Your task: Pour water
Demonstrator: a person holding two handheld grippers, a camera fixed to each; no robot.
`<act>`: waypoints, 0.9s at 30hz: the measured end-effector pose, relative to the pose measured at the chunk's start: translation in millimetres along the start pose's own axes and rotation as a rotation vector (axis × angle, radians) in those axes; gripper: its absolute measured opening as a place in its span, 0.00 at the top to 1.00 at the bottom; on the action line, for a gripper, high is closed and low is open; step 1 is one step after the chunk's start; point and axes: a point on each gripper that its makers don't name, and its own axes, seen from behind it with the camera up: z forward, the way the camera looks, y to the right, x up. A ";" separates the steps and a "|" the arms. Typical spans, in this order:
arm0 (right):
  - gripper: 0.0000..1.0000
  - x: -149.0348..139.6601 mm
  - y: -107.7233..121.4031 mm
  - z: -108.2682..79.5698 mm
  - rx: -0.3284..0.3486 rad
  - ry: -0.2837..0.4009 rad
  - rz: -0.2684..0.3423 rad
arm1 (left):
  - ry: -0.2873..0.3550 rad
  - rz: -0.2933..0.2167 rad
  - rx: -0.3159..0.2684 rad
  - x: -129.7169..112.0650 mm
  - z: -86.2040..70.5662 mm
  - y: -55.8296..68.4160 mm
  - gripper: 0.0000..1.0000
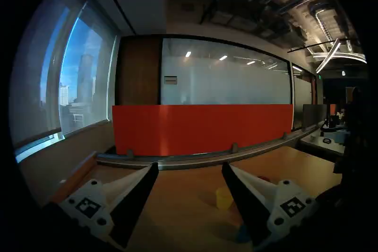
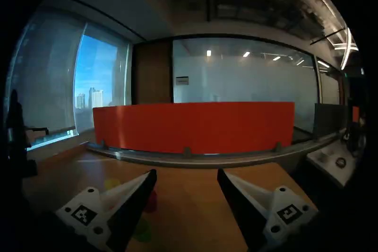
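In the left gripper view my left gripper (image 1: 189, 168) stands open above the wooden desk (image 1: 189, 200), nothing between its fingers. A small yellow cup (image 1: 223, 198) stands on the desk just inside the right finger, with a blue thing (image 1: 242, 235) low beside that finger and a red thing (image 1: 264, 178) behind it. In the right gripper view my right gripper (image 2: 186, 174) is open and empty over the same desk (image 2: 198, 204). By its left finger lie a red thing (image 2: 151, 201), a green thing (image 2: 141, 230) and a yellow thing (image 2: 111, 183), all partly hidden.
An orange divider panel (image 1: 203, 129) on a metal rail closes the desk's far edge. A window (image 1: 80, 82) with blinds is at the left, a frosted glass wall (image 1: 227, 77) behind. Another desk with dark items (image 1: 330, 138) is at the right. A dark object (image 2: 14, 134) stands at far left.
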 end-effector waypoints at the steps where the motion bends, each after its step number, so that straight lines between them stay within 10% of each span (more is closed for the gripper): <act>1: 0.01 0.4 -1.0 0.0 0.007 0.000 -0.009 | -0.001 0.003 -0.011 0.4 0.0 2.5 0.00; 27: 0.01 7.9 -81.0 -10.3 0.365 -0.029 -0.096 | -0.016 0.049 -0.329 -1.6 -8.7 73.0 0.00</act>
